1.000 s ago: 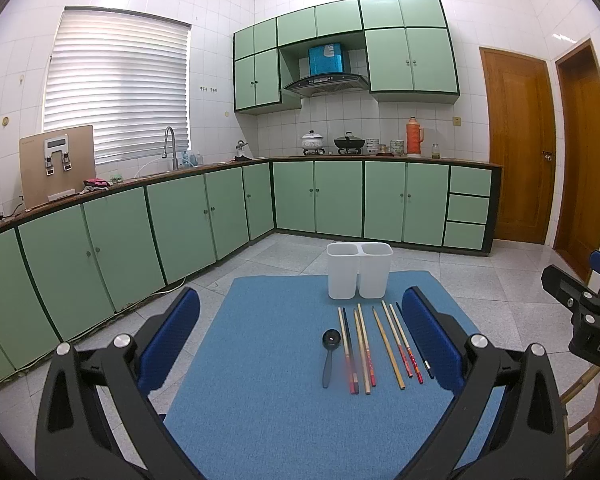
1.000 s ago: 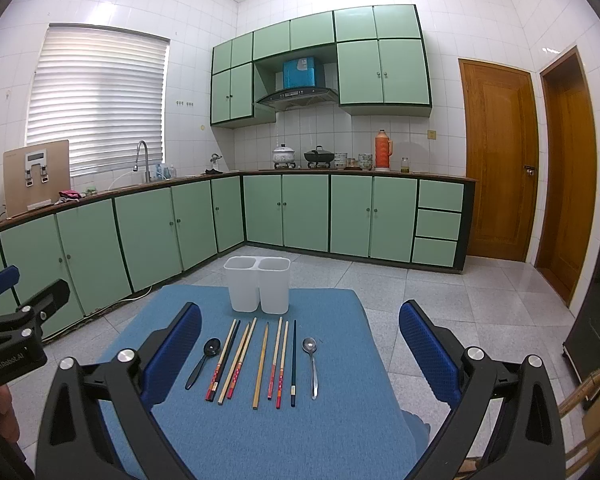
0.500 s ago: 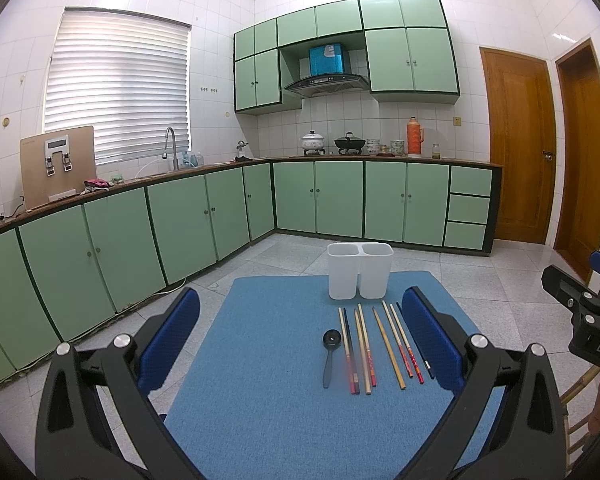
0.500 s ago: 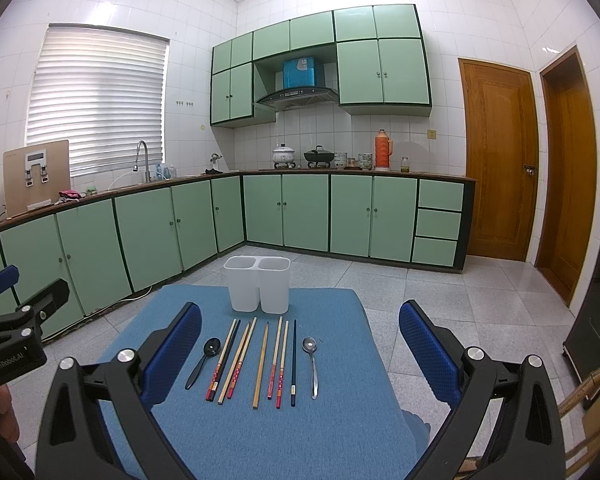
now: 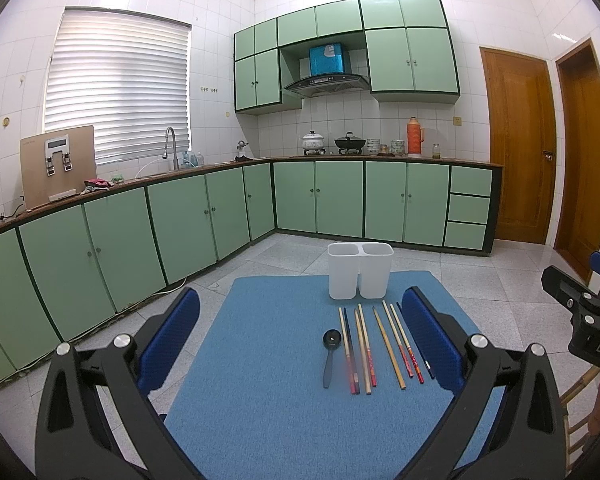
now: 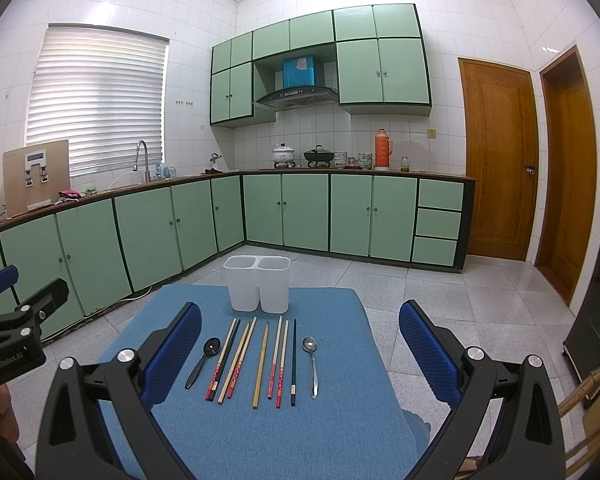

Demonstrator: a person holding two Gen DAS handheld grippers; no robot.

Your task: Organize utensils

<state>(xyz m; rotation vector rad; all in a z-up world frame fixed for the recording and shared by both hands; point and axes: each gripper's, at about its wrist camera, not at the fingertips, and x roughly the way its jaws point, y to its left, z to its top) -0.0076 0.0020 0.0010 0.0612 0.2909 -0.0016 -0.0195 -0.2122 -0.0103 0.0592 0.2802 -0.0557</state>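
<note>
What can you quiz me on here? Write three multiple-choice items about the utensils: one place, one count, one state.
1. The black spoon lies: A) at the row's left end B) on the floor C) at the row's right end.
2. Spoons on the mat: A) one B) two C) four.
3. The white holder is: A) tipped over B) upright C) gripped by fingers.

A: it lies left of the chopsticks.
B: the black spoon plus the metal spoon.
B: it stands upright behind the row.
</note>
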